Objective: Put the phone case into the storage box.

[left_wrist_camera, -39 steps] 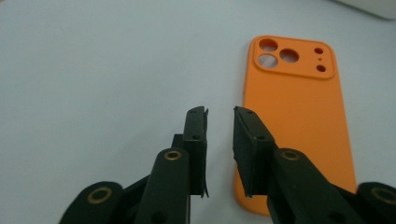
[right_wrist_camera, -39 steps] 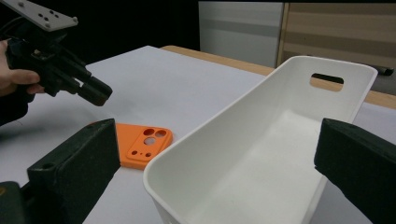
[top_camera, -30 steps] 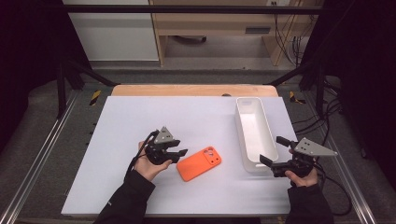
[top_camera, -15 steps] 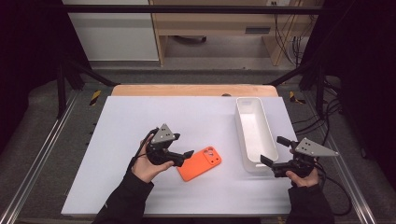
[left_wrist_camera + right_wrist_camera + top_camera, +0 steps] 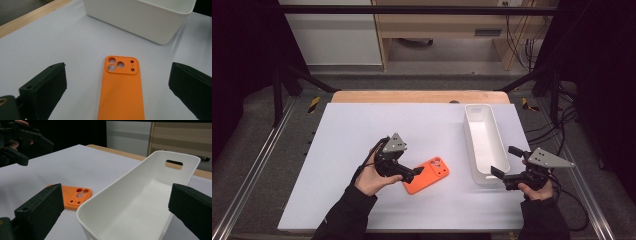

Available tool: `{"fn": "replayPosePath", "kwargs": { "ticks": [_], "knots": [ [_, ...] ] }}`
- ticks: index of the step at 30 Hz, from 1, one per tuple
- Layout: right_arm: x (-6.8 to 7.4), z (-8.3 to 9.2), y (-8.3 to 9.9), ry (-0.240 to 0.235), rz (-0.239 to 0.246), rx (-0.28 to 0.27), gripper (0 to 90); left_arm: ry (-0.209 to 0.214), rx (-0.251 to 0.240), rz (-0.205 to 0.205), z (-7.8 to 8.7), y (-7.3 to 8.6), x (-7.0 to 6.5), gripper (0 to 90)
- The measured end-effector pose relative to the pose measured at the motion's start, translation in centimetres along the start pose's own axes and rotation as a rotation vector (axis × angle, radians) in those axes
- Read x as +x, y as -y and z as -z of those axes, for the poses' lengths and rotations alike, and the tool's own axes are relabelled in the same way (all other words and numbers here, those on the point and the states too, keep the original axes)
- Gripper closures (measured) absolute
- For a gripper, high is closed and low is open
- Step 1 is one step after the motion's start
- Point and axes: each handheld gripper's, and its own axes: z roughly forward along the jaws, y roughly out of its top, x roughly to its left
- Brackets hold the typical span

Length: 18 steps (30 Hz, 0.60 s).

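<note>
An orange phone case point(image 5: 428, 175) lies flat on the white table, camera cutouts towards the tray. My left gripper point(image 5: 414, 174) is at its left end, and its jaws have just been opening. In the left gripper view the phone case point(image 5: 122, 92) lies between the wide-apart jaws of the left gripper point(image 5: 118, 72), with a gap on each side. My right gripper point(image 5: 505, 161) is open at the near right corner of the long white tray point(image 5: 479, 106). In the right gripper view the right gripper point(image 5: 117, 195) stands astride the tray's near rim point(image 5: 120, 182) without touching it.
The tray is empty and runs front to back on the right side of the white table point(image 5: 362, 130). A wooden strip point(image 5: 412, 96) borders the far edge. Metal rails and cables run along both sides of the table.
The left gripper's jaws have spread apart around the end of the orange case, which stays flat in the same spot. The right gripper has not moved.
</note>
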Motion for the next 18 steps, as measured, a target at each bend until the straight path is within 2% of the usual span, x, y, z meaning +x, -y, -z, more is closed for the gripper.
{"fn": "replayPosePath", "kwargs": {
  "ticks": [9,18],
  "knots": [
    [0.0,0.0,0.0,0.000,-0.001,0.003,0.4,0.014,0.020,-0.012,-1.2,-0.8,-0.2,0.1],
    [0.0,-0.1,0.0,-0.002,0.001,0.006,0.4,0.030,0.075,-0.021,-2.6,-1.2,-0.2,0.0]
  ]
}}
